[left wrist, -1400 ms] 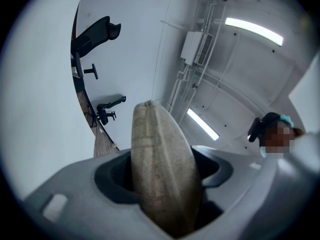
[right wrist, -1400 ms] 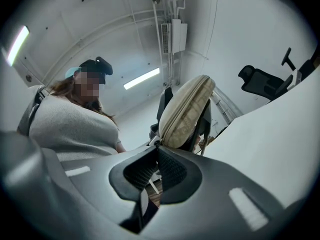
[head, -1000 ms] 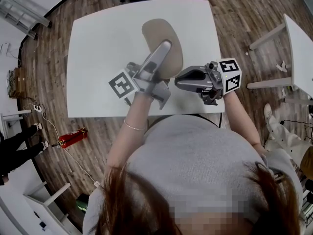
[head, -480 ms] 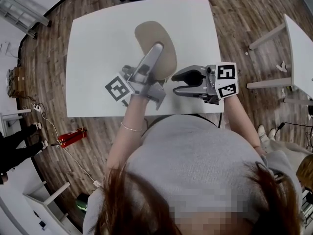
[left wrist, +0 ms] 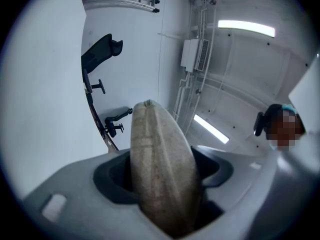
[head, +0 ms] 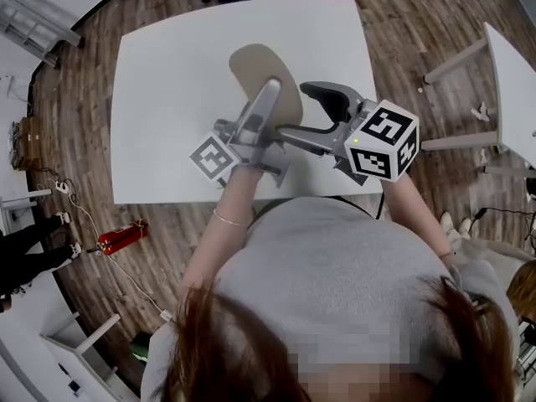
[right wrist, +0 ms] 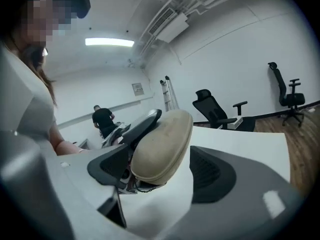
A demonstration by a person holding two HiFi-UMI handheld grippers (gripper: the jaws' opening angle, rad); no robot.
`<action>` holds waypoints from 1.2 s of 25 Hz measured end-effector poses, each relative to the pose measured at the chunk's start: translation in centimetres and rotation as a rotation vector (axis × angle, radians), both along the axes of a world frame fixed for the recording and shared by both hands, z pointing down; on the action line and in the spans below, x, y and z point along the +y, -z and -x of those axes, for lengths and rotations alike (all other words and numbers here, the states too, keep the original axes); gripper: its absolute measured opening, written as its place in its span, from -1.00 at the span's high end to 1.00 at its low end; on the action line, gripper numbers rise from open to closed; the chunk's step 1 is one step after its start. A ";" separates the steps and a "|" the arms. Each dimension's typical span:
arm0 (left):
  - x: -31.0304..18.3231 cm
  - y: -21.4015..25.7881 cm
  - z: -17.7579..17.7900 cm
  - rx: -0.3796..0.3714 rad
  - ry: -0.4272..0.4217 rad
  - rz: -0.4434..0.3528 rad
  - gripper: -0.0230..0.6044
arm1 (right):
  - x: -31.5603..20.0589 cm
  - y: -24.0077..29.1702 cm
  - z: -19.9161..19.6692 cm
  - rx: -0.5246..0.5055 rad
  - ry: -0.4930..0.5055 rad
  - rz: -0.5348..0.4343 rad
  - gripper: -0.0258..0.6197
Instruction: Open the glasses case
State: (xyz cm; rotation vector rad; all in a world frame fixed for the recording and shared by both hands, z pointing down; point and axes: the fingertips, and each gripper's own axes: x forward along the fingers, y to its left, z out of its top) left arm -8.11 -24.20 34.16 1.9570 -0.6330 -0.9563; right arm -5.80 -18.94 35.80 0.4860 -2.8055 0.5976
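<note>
The beige glasses case [head: 261, 72] is lifted over the white table [head: 167, 99], its lid down. My left gripper [head: 272, 92] is shut on the near end of it. In the left gripper view the case [left wrist: 160, 164] stands wedged edge-on between both jaws of that gripper [left wrist: 165, 173], its seam facing me. My right gripper [head: 300, 112] is just right of the case. Its jaws have just been opening and now stand wide apart. In the right gripper view the case [right wrist: 162, 146] lies between and beyond the spread jaws of the right gripper [right wrist: 157, 173], and they do not touch it.
A second white table [head: 511, 82] stands to the right on the wooden floor. A red fire extinguisher [head: 121, 237] lies on the floor at the left. Office chairs [right wrist: 215, 109] and a person in black [right wrist: 102, 119] are far behind the table.
My right gripper's jaws went from closed to wide open. It rolled and swung up, so its marker cube now faces the head camera. The left gripper and case shifted only slightly.
</note>
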 end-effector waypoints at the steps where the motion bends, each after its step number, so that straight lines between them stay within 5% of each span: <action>1: 0.0 0.0 -0.2 -0.001 -0.001 0.000 -0.09 | 0.0 -0.3 0.5 0.033 -0.001 0.000 -0.26; 5: 0.1 -0.5 -0.9 -0.019 0.002 0.004 -0.09 | -0.3 -1.9 1.5 0.122 -0.017 0.010 -0.41; 9: 0.3 -1.4 -0.7 -0.044 0.000 0.015 -0.09 | -0.2 -2.9 1.7 0.103 -0.014 0.065 -0.38; 15: -0.3 -2.8 -0.7 -0.312 0.009 0.002 -0.25 | -0.7 -4.0 1.3 0.091 -0.063 0.054 -0.28; 19: -0.7 -5.2 0.2 -0.480 0.032 0.062 -0.37 | -1.0 -6.0 1.4 0.152 -0.068 0.035 -0.24; 25: -1.6 -10.7 3.5 -0.592 0.127 0.253 -0.37 | -0.1 -11.9 1.9 0.287 -0.037 0.138 -0.23; 30: -2.2 -13.9 3.8 -0.716 0.102 0.313 -0.28 | 0.1 -15.3 2.4 0.309 -0.040 0.290 -0.23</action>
